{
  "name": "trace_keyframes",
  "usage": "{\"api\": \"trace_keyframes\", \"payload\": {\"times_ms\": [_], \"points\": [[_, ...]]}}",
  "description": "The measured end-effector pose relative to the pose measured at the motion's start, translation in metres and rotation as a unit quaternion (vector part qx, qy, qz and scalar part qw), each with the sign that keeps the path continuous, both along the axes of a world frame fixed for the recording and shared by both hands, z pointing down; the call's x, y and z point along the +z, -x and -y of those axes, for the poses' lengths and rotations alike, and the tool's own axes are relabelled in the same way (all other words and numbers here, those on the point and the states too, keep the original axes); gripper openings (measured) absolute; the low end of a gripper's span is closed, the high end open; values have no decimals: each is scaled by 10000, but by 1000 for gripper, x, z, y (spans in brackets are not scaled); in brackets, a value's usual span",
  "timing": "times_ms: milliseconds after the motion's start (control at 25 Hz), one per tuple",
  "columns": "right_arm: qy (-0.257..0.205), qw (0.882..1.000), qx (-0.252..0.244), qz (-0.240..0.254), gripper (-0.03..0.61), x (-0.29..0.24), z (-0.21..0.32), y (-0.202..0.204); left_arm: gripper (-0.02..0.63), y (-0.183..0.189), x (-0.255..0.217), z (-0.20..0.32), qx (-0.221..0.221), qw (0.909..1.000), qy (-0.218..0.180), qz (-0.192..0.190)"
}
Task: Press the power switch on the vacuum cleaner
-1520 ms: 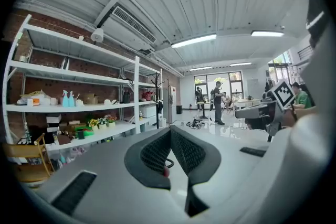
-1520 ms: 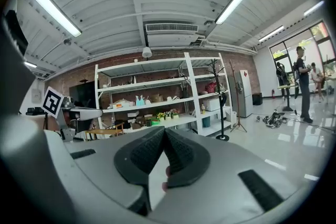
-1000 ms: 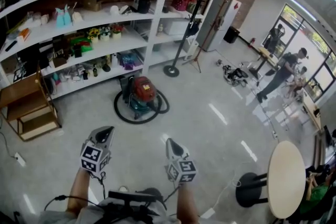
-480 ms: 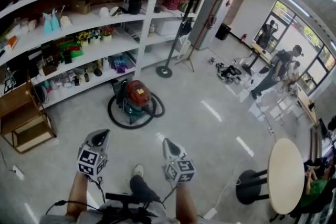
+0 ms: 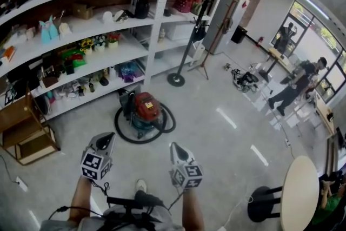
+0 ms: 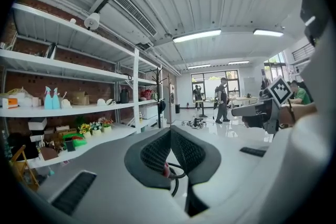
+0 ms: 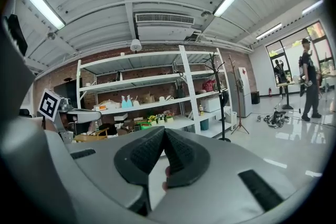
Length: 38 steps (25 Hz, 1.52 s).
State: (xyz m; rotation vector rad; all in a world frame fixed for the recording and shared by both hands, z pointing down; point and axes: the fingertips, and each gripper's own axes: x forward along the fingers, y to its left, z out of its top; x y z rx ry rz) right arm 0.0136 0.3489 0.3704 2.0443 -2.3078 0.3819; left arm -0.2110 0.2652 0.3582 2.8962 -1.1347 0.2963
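My left gripper [image 5: 106, 138] and right gripper [image 5: 176, 147] have their jaws pressed together on nothing, side by side above the floor [image 5: 216, 138]. The red vacuum cleaner [image 5: 146, 109] stands ahead beside the shelves [image 5: 86, 54], slightly nearer than half a second ago.

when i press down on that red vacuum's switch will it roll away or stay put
Likely stays put under a downward press: the vacuum cleaner looks squat and low. A sideways shove might slide it, since the floor looks glossy. The hose looped around it looks floppy.
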Motion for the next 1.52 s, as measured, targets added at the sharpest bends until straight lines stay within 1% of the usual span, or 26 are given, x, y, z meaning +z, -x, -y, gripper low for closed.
{"api": "trace_keyframes", "payload": {"times_ms": [200, 400, 600, 760, 880, 1200, 1360, 1520], "points": [[5, 10000, -54, -3, 12, 5, 58, -27, 6, -28, 0, 58, -70, 10000, 5, 46], [97, 9998, -182, 84, 12, 14, 101, -47, 6, -50, 7, 103, -175, 9998, 94, 64], [201, 9994, -247, 149, 12, 27, 131, -66, 6, -70, 15, 135, -217, 9996, 160, 99], [281, 9990, -261, 245, 12, 35, 149, -79, 6, -82, 22, 151, -242, 9992, 235, 235], [378, 9985, -290, 274, 12, 41, 160, -84, 6, -85, 23, 162, -245, 9991, 251, 245], [410, 9981, -379, 254, 12, 46, 201, -88, 6, -90, 30, 202, -281, 9988, 285, 290], [422, 9982, -382, 187, 12, 47, 232, -85, 6, -93, 32, 236, -200, 9991, 296, 248], [487, 9981, -267, 272, 12, 47, 265, -83, 6, -100, 33, 273, -75, 9991, 363, 227]]}}
